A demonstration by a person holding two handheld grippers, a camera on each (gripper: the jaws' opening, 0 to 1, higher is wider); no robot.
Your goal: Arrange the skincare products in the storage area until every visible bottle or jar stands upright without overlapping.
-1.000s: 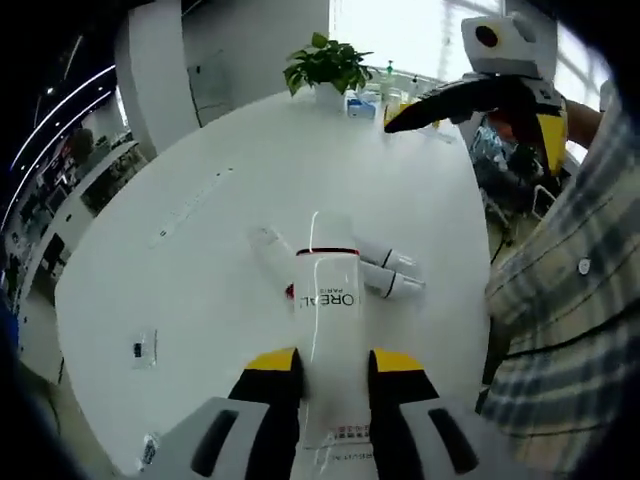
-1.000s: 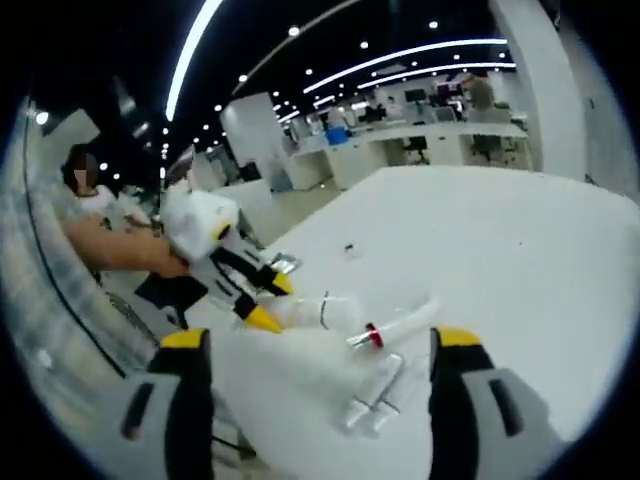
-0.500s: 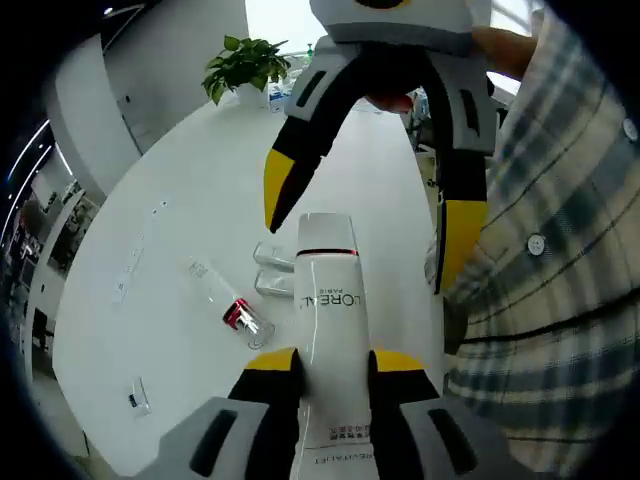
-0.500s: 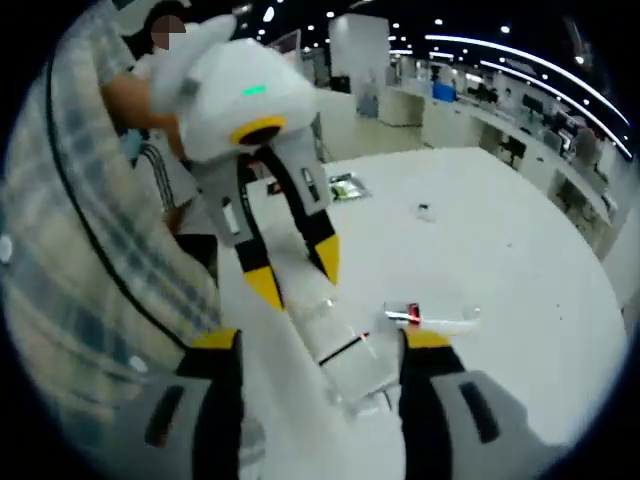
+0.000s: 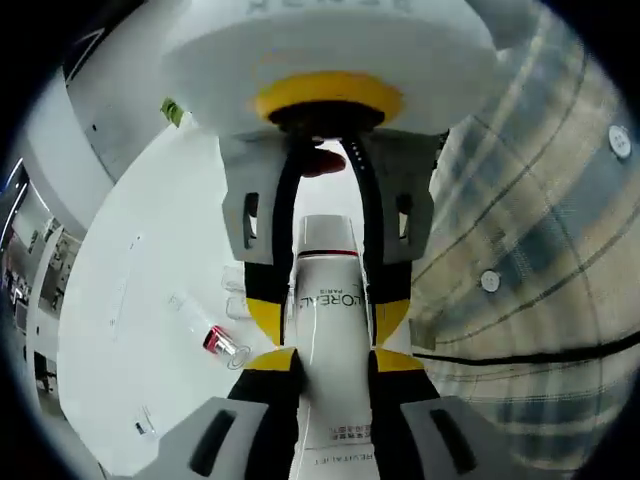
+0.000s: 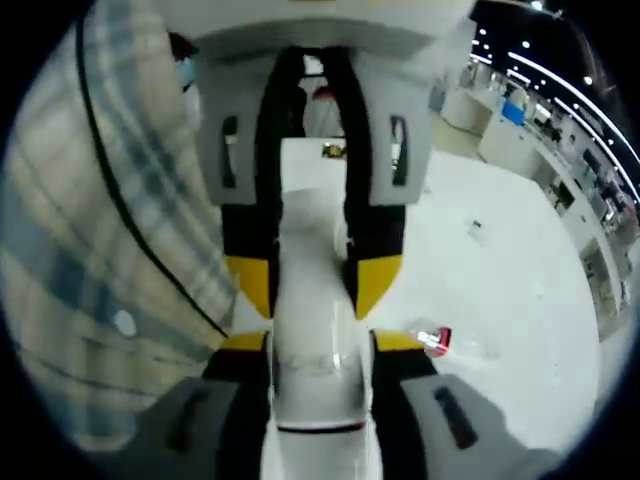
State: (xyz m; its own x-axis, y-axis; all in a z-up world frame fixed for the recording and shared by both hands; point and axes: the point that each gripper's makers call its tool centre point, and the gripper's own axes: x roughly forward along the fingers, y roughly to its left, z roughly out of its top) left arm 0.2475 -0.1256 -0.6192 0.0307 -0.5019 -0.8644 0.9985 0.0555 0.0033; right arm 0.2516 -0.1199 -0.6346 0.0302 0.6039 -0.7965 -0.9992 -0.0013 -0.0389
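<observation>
Both views face each other at very close range along one shared white tube [image 5: 326,330] (each lens sees the opposite gripper), white counter [image 5: 150,300] beneath.

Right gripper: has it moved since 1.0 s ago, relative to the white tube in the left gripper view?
Yes. The right gripper has come in from far off near the potted plant and now straddles the white tube, its yellow-tipped fingers either side, opposite the left gripper.

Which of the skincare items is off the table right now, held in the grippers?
The white L'Oreal tube, clamped between both the left gripper and right gripper. The clear red-capped bottle lies on its side on the white table.
</observation>
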